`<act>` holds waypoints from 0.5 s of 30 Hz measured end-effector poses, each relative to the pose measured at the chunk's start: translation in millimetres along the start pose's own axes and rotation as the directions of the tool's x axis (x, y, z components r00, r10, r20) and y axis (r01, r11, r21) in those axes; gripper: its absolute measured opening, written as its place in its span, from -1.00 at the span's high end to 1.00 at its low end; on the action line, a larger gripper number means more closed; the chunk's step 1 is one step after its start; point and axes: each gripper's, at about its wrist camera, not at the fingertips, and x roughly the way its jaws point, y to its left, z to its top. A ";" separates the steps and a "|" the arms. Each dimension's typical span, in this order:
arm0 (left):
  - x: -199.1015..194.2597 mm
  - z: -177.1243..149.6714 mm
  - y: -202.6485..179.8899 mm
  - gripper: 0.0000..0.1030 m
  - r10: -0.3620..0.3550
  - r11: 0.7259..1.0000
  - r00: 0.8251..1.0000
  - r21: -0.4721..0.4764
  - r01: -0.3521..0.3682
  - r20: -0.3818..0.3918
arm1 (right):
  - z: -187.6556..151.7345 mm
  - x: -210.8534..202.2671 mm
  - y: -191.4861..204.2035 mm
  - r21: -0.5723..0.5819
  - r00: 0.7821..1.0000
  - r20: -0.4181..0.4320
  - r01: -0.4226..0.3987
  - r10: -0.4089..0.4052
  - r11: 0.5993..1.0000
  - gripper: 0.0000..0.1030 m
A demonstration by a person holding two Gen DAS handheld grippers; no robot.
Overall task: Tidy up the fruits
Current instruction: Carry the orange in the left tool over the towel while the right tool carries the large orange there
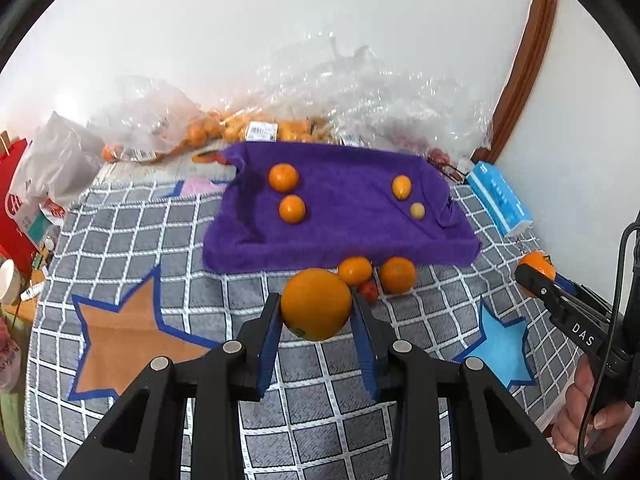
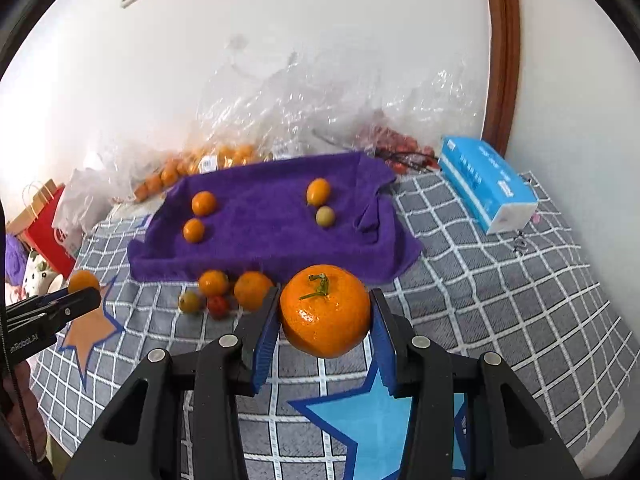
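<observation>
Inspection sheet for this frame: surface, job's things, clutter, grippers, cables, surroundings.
Surface: grey checked cloth with star patches.
Job's things: purple towel holding four small fruits; loose fruit cluster beside its near edge.
Clutter: blue tissue pack, plastic bags of fruit, red paper bag.
Grippers: left gripper shut on plain orange; right gripper shut on stemmed orange.
Cables: black cable along the right gripper's handle.
Surroundings: white wall, wooden trim.

Bright daylight poured in from the left, bleaching the white wall (image 1: 280, 20); glare sparkled on the plastic bags (image 2: 304, 92), and fisheye bending darkened every corner.
</observation>
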 end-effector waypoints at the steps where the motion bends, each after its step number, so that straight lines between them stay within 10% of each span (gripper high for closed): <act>1: -1.8 2.4 0.5 0.36 -0.002 1.000 1.000 0.000 0.002 0.005 | 3.0 -1.8 -0.3 0.005 1.000 0.005 0.001 -0.001 1.000 0.17; 15: -12.0 29.3 1.5 0.36 -0.019 1.000 0.999 0.001 0.019 0.049 | 27.5 -12.9 -4.1 0.021 0.999 0.045 0.022 -0.023 1.000 0.17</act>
